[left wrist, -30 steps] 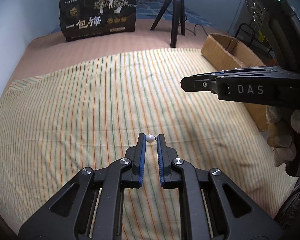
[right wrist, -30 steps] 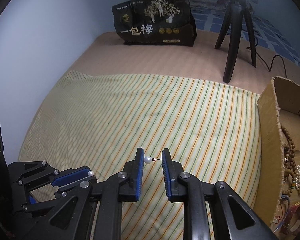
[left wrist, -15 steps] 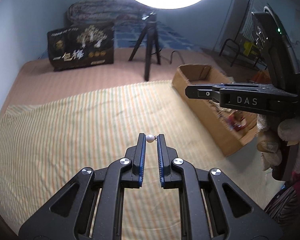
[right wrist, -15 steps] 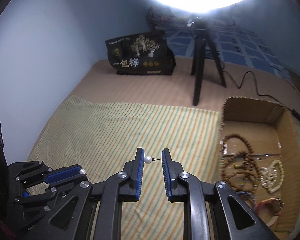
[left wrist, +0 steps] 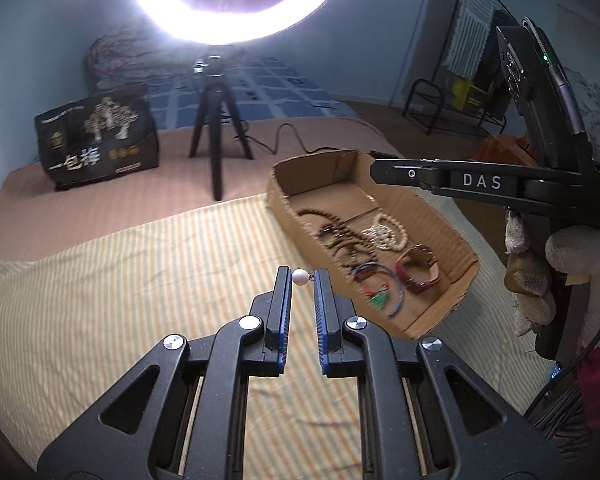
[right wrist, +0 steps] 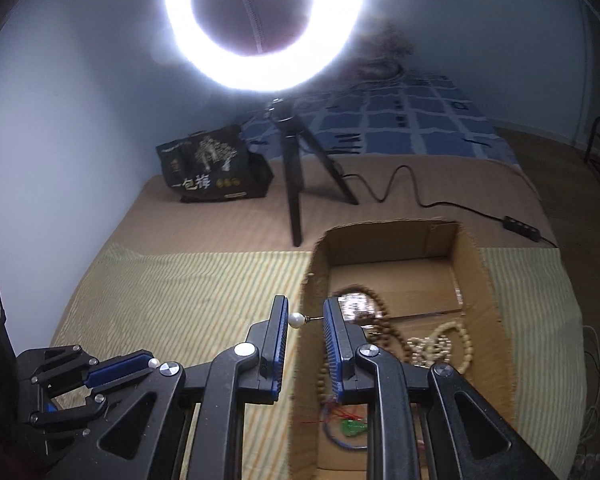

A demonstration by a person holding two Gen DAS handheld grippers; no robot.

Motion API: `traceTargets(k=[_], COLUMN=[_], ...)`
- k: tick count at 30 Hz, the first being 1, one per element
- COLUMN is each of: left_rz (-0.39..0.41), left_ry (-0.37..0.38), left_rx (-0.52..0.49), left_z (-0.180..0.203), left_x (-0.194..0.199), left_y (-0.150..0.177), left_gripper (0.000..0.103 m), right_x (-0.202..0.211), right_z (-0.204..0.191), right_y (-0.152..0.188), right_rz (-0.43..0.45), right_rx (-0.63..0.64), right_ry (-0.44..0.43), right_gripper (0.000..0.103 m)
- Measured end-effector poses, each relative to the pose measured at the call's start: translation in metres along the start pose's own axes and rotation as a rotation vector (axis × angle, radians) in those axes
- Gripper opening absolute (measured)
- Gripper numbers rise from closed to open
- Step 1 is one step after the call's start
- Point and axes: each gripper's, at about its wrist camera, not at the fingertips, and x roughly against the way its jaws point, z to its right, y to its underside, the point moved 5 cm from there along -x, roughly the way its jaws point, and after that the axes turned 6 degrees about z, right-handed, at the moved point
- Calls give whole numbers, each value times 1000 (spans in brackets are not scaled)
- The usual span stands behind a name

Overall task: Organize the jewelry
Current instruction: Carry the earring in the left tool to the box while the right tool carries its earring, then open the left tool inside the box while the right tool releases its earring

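Pinching a pearl earring (left wrist: 299, 277) at their tips, the left gripper (left wrist: 301, 280) fingers (left wrist: 281, 308) show in the left wrist view closed on the small white bead, its metal pin touching the right pad. Below lies a striped cloth (left wrist: 112, 292) spread over a bed (left wrist: 80, 188). To the right, on the cloth's edge, sits an open cardboard box (left wrist: 432, 220) holding dark bead strands (left wrist: 336, 232), a pale bead bracelet (left wrist: 388, 232), a reddish bangle (left wrist: 418, 270) and a blurred blue-and-green piece — too smeared to name. Above the box's right wall hangs the right gripper (left wrist: 376, 170), seen side-on, held by a gloved hand (left wrist: 556, 272). Far off stand a tripod (left wrist: 218, 136) under a glaring ring light (left wrist: 236, 4), and left of it a black bag (left wrist: 96, 136).

From the right wrist view, the right gripper (right wrist: 306, 320) fingers (right wrist: 278, 336) pinch a second pearl earring (right wrist: 297, 320) — bead against the left pad, thin pin reaching the right one. It hangs over the box's (right wrist: 472, 280) near-left wall, with the bead strands (right wrist: 380, 320) and pale bracelet (right wrist: 444, 344) lying inside beyond the right finger. At lower left the left gripper (right wrist: 150, 363) shows its blue pads closed, a pearl (right wrist: 153, 362) at their tip. The tripod (right wrist: 292, 184), ring light (right wrist: 260, 24), bag (right wrist: 212, 168) and a trailing cable (right wrist: 420, 196) sit at the far end of the bed (right wrist: 220, 216).
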Motion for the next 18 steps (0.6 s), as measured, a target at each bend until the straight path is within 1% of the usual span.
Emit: traceTargets(k=[9, 18], left_rz=[-22, -42], left_ry=[22, 23], left_rx=[-23, -29], left_z=[29, 44], left_x=[-33, -66], left_y=[-6, -10], left_gripper=[10, 10], right_x=[0, -18], right_z=[46, 78], right_y=[2, 5], right_rz=[-13, -50], right_rx=[-43, -87], right_ry=[67, 102], right_gripper=[17, 17])
